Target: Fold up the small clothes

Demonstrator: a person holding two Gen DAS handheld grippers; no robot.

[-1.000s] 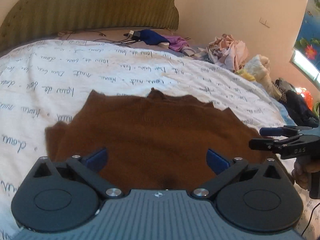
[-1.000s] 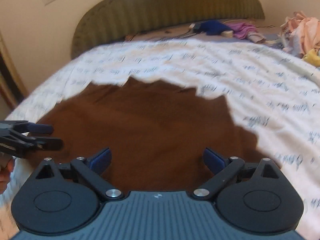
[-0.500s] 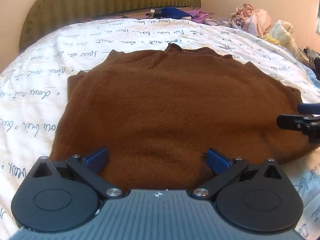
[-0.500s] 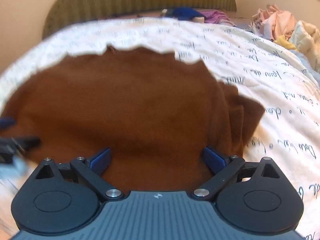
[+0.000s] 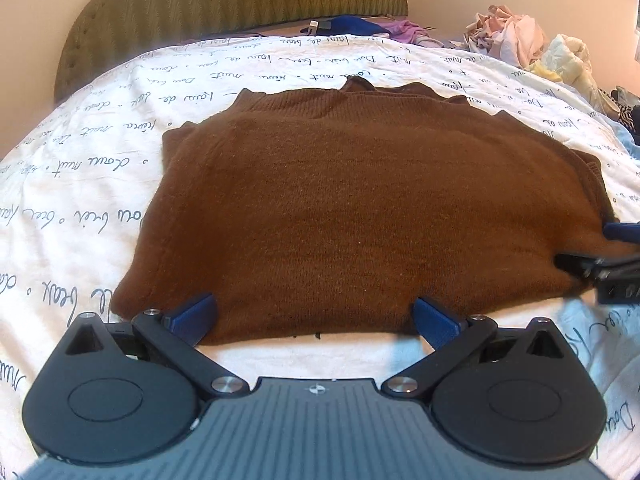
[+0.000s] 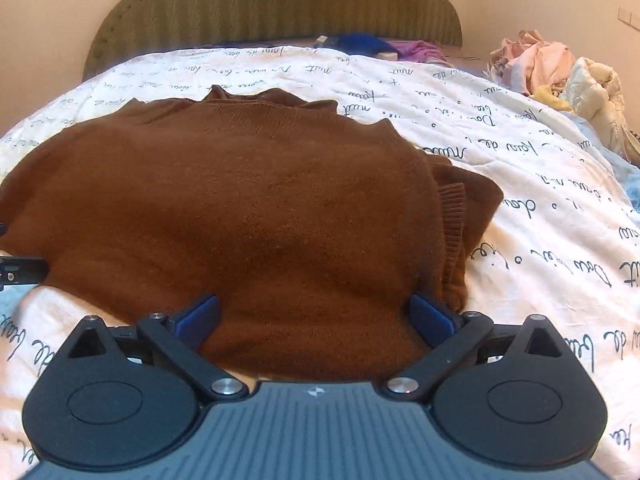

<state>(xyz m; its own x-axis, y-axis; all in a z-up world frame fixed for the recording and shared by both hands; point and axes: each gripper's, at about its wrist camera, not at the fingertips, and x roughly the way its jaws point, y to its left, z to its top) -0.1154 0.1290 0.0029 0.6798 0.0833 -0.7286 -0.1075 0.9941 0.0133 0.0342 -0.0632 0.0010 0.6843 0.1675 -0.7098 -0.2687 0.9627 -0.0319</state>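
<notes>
Brown knit sweater (image 5: 360, 216): lies folded flat on the bed's script-printed white sheet (image 5: 100, 168), neckline toward the green headboard (image 5: 224, 4). In the right wrist view a ribbed cuff (image 6: 454, 216) shows at the sweater's right edge.
Left gripper (image 5: 316, 316): fingers spread wide, holding nothing, at the sweater's near hem.
Right gripper (image 6: 316, 314): fingers spread wide, over the sweater's near right corner, gripping nothing.
Heap of loose clothes (image 5: 516, 40): right of the sweater, well apart.
Blue and purple items (image 6: 376, 46): beyond the sweater, near the headboard.
</notes>
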